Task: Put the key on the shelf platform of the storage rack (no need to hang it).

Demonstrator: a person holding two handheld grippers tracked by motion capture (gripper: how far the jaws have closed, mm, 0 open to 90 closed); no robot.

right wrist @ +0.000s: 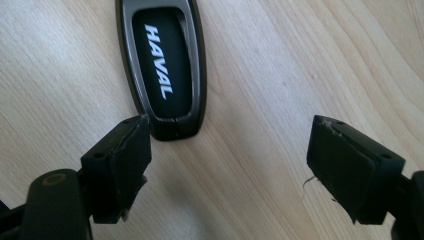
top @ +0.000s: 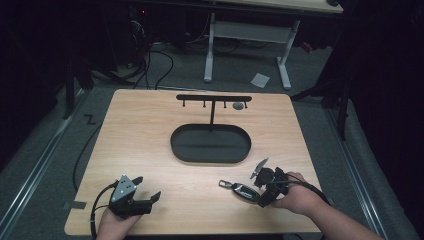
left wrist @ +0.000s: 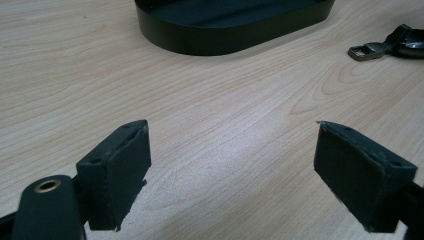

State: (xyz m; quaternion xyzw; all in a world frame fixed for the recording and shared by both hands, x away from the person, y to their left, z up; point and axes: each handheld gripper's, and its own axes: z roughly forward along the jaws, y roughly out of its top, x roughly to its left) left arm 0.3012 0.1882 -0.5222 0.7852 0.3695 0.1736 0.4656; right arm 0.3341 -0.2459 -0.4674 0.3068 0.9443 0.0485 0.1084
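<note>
A black car key fob (top: pixel 244 191) with a metal clip (top: pixel 224 184) lies flat on the wooden table (top: pixel 150 145) near the front right. Its face reads HAVAL (right wrist: pixel 161 60) in the right gripper view. My right gripper (right wrist: pixel 227 150) is open just above the table; the fob's near end sits by the left jaw, not between the pads. My right gripper (top: pixel 261 192) shows directly right of the fob in the high view. My left gripper (top: pixel 149 196) rests open at the front left, with bare wood between its fingers (left wrist: pixel 120 165). The fob's clip (left wrist: pixel 367 50) shows far right there.
A black oval tray (top: pixel 210 144) sits mid-table, with a T-shaped hook rack (top: pixel 213 98) rising behind it. A small grey object (top: pixel 238 106) hangs or lies by the rack's right end. A desk frame and cables stand on the floor beyond.
</note>
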